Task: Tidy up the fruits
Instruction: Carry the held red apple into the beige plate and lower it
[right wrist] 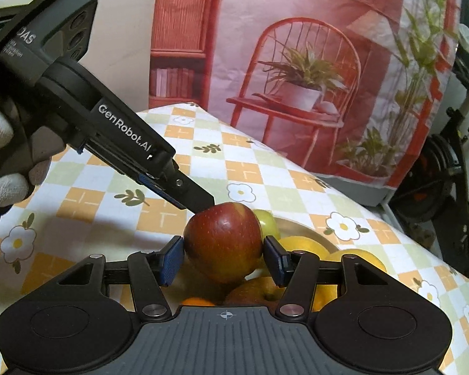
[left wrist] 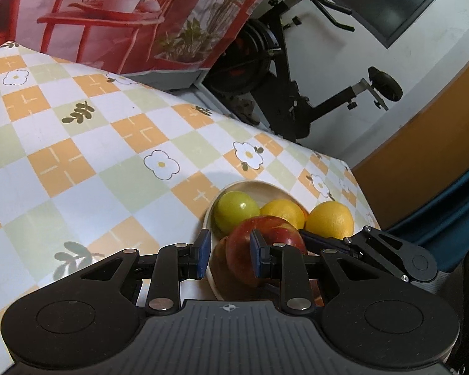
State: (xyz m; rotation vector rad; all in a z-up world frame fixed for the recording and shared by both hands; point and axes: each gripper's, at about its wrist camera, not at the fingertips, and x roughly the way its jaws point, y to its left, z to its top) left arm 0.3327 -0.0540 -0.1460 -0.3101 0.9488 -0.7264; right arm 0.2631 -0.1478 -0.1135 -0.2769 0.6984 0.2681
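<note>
Right gripper [right wrist: 223, 259]: clamping red apple [right wrist: 222, 240] by both sides, holding it over fruit in bowl [left wrist: 250, 182], apparently for setting in. Left gripper [left wrist: 229, 256]: sitting closed at bowl rim, seemingly steadying.

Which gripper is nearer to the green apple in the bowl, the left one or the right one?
Left. The left gripper is beside the bowl, just short of the green apple. The right gripper holds the red apple in front.

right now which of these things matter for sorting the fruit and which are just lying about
Job: red apple in the right gripper, bowl, green apple, yellow fruits.
Just there: exercise bike, printed backdrop, checked tablecloth.
</note>
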